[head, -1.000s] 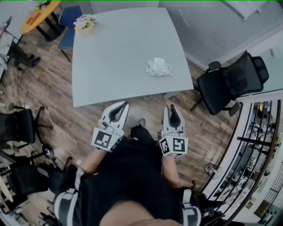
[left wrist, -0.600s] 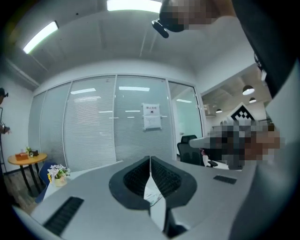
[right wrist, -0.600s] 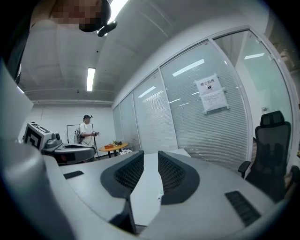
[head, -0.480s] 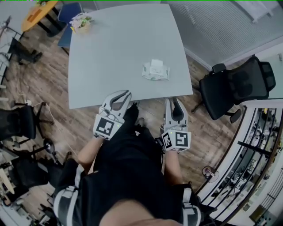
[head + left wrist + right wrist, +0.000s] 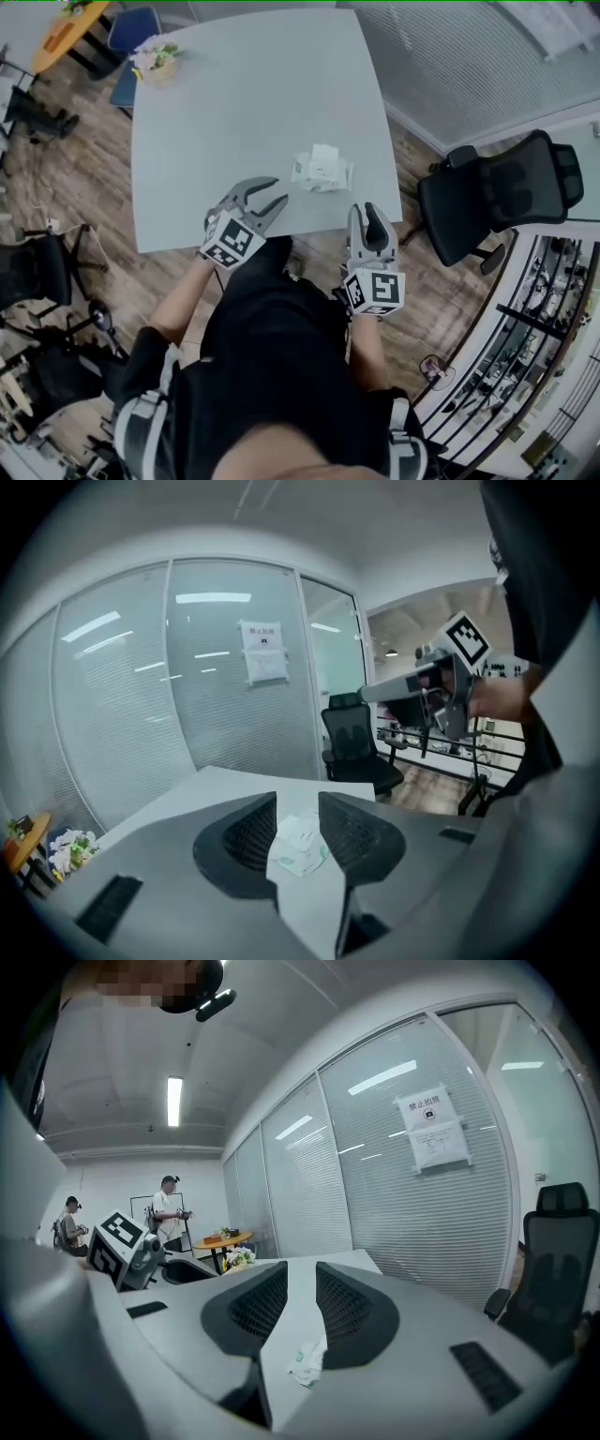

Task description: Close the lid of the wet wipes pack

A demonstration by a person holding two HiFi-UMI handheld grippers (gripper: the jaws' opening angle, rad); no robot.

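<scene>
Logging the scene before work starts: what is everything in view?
Pale grey square table: one, room's centre.
White wet wipes pack with green print: one, on table near its front edge.
Bunch of flowers: one, pale pink, table's far left corner.
Black office chair: one, right of table.
Blue chair: one, beyond that corner.
Round orange table: one, top left.
Left gripper: one, grey, above table's front edge, jaws opening, empty.
Right gripper: one, grey, beside it, jaws apart, empty.

Bench (image 5: 244, 103): pale grey, square.
Flower arrangement (image 5: 155, 58): on the bench's far left corner.
Office chair (image 5: 492, 192): black, right of the bench.
Round table (image 5: 66, 33): orange, far left.
Floor (image 5: 66, 187): wood planks.
</scene>
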